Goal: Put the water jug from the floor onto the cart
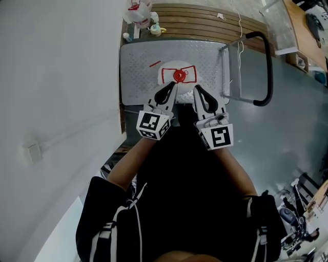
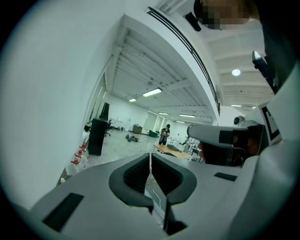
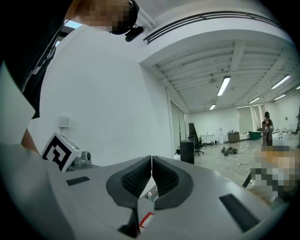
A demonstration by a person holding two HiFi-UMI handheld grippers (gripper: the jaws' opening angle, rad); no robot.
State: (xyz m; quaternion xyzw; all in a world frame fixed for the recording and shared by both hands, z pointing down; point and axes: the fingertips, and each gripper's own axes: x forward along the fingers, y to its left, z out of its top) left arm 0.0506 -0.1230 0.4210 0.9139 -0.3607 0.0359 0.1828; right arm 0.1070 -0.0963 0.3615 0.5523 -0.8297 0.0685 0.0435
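The water jug (image 1: 179, 75), clear with a red cap and red markings, stands upright on the grey metal deck of the cart (image 1: 138, 69), seen from straight above. My left gripper (image 1: 170, 88) and right gripper (image 1: 198, 90) hover side by side just short of the jug, one on each side of its near edge, not touching it. Both are shut with nothing between the pads. The left gripper view has its shut jaws (image 2: 150, 161) pointing level into the hall, and the right gripper view shows the same (image 3: 151, 164).
The cart's black handle (image 1: 267, 66) rises at the right. A white wall (image 1: 56, 77) runs along the left. Beyond the cart lie a wooden slatted platform (image 1: 205, 20), another clear jug (image 1: 138, 11) and a small bottle (image 1: 155, 29). A person stands far off in the hall (image 2: 164, 134).
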